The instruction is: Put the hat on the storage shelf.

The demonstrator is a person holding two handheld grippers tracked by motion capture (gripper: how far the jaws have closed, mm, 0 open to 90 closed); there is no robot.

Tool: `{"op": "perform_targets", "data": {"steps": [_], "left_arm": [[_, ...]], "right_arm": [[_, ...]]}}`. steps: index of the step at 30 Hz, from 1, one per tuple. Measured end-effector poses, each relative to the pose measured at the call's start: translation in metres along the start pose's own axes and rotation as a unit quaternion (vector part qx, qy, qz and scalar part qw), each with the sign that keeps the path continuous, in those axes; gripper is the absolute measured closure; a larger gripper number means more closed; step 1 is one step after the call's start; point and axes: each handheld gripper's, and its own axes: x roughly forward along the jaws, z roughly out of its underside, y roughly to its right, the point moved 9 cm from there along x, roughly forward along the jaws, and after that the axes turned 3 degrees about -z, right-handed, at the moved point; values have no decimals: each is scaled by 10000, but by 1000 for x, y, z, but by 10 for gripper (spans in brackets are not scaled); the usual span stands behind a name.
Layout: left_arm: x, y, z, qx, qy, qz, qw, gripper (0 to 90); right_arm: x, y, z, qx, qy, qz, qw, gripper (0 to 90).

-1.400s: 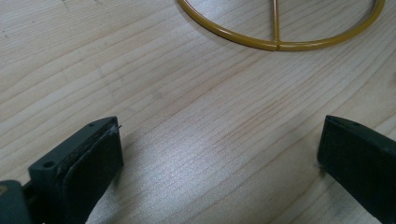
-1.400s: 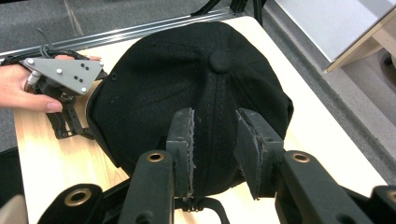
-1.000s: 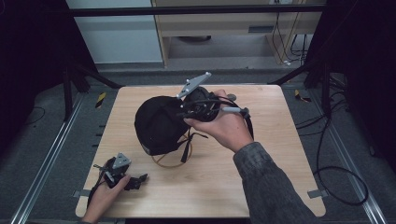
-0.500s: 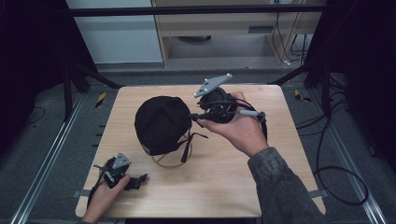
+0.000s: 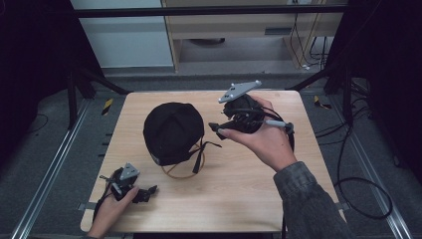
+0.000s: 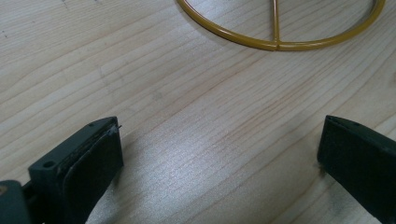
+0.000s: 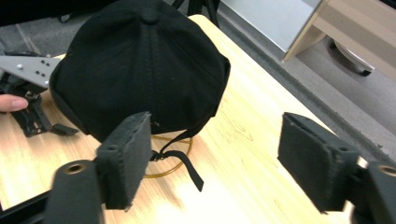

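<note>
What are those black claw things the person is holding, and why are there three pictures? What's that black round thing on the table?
Those claws are hand-held grippers, tools with two black jaws that pinch things. A person holds one in each hand. The top picture comes from a camera above the wooden table. There you see the left gripper low near the table's front edge and the right gripper held up in the air. The other two pictures come from little cameras riding on the grippers, looking out between their own jaws. The black round thing is a cap. It sits on a yellow wire stand, whose ring also shows in the left gripper's picture. Nothing is held right now: the left gripper's jaws stand wide open over bare wood, and the right gripper's jaws have just been opening, with nothing between them, beside the cap.
</note>
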Motion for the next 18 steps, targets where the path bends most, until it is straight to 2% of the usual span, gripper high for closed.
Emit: {"op": "perform_targets", "data": {"steps": [2,6,10,18], "left_arm": [[0,0,0,1,-1,0,10000,0],[0,0,0,-4,14,-1,10000,0],[0,0,0,-5,14,-2,10000,0],[0,0,0,-2,16,-3,10000,0]], "right_arm": [[0,1,1,36,-14,26,10000,212],[-3,10,10,165,-86,228,9996,129],[-6,14,17,231,-62,311,9992,102],[-16,27,45,372,-60,463,9982,70]]}}
